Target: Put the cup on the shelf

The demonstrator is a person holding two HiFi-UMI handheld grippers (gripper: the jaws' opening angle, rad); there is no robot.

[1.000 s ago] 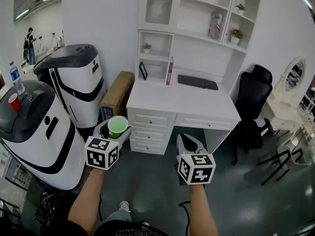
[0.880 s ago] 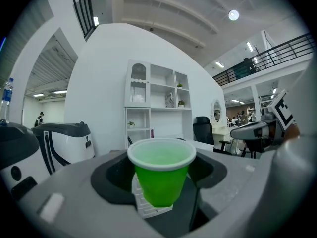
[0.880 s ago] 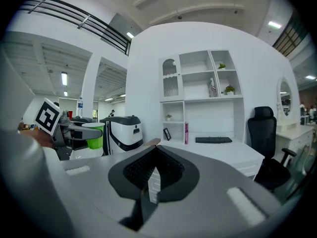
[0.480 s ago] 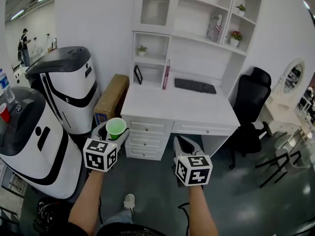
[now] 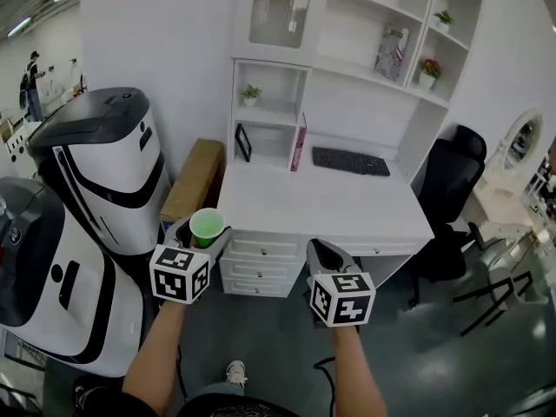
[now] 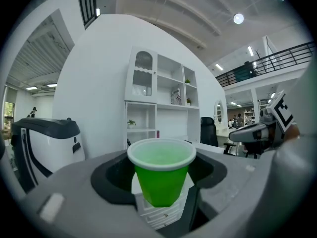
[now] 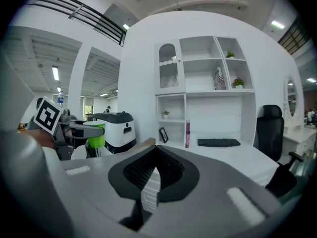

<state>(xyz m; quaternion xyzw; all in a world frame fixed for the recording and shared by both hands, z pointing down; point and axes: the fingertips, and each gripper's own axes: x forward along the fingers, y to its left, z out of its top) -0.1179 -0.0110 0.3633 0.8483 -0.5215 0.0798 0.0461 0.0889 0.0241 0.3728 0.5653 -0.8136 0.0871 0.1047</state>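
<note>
You hold the green plastic cup (image 5: 207,225) upright in your left gripper (image 5: 202,236), jaws clamped on its wall, right gripper (image 5: 324,250) beside it closed and empty, the white desk (image 5: 321,205) ahead, its shelf unit (image 5: 271,109) awaiting the cup, no legible writing.

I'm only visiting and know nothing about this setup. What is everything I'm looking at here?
cup: one, green, in the left gripper
desk: one, white, with drawers, straight ahead
shelf unit: one, white, on the back of the desk
keyboard: one, black, on the desk
potted plants: three, green, in shelf compartments
picture frame: one, dark, lowest left compartment
office chair: one, black, right of the desk
machines: two, white and black, at left
cardboard box: one, brown, between a machine and the desk
left gripper: grey, shut on the cup
right gripper: grey, jaws together, empty
forearms: two, bare, at the bottom
</note>
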